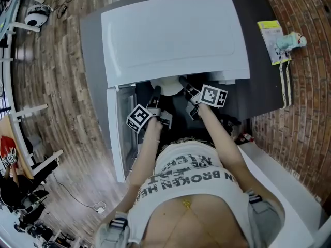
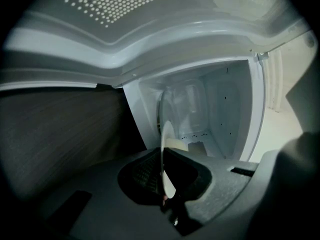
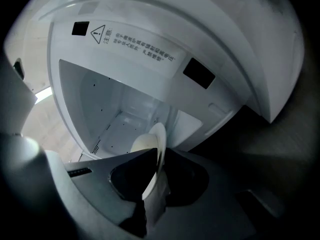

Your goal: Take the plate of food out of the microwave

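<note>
Head view: white microwave [image 1: 170,35] on a dark table [image 1: 93,40], at 12 o'clock from the person's torso. Its door [image 1: 120,138] is swung fully open and hangs toward 7 o'clock.

The plate [image 1: 168,86] sits at the mouth of the cavity [image 3: 120,119], half hidden under the oven's front edge.

Left gripper [image 1: 156,92]: clamped on the plate's rim at about 8 o'clock. Its own view shows the rim edge-on, pinched between the jaws.

Right gripper [image 1: 183,81]: closed on the rim at about 3 o'clock, with the white edge running down between its jaws in the right gripper view.

A pale mound of food [image 3: 141,145] lies on the plate (kind not discernible).
</note>
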Tool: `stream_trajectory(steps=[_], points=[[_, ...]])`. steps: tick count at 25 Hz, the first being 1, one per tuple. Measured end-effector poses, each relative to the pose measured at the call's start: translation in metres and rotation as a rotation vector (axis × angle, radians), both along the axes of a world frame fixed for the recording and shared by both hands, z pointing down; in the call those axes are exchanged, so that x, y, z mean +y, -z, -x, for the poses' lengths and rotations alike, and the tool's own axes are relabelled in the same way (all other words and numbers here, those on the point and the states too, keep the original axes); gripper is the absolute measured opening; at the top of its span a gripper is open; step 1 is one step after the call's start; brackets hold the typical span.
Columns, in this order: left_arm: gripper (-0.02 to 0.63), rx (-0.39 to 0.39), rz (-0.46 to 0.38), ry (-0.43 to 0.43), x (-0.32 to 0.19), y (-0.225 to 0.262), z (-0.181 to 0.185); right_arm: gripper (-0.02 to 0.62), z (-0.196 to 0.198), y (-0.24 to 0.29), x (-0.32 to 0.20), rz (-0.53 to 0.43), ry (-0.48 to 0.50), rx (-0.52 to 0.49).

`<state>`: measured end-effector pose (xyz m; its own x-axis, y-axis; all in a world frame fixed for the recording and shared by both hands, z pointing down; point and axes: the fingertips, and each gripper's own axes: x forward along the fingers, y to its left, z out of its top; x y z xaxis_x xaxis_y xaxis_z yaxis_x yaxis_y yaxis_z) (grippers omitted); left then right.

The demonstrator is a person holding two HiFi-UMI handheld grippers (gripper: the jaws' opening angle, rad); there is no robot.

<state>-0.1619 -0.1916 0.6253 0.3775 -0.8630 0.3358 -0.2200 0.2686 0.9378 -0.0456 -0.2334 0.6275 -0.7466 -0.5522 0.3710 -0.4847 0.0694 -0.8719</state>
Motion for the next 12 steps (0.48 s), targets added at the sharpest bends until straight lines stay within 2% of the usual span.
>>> stream_trajectory(steps=[12], points=[[0.021, 0.0, -0.029, -0.001, 0.0016, 0.0048, -0.0015, 0.044, -0.0018, 0.0078, 0.0024, -0.029, 0.004, 0.008]])
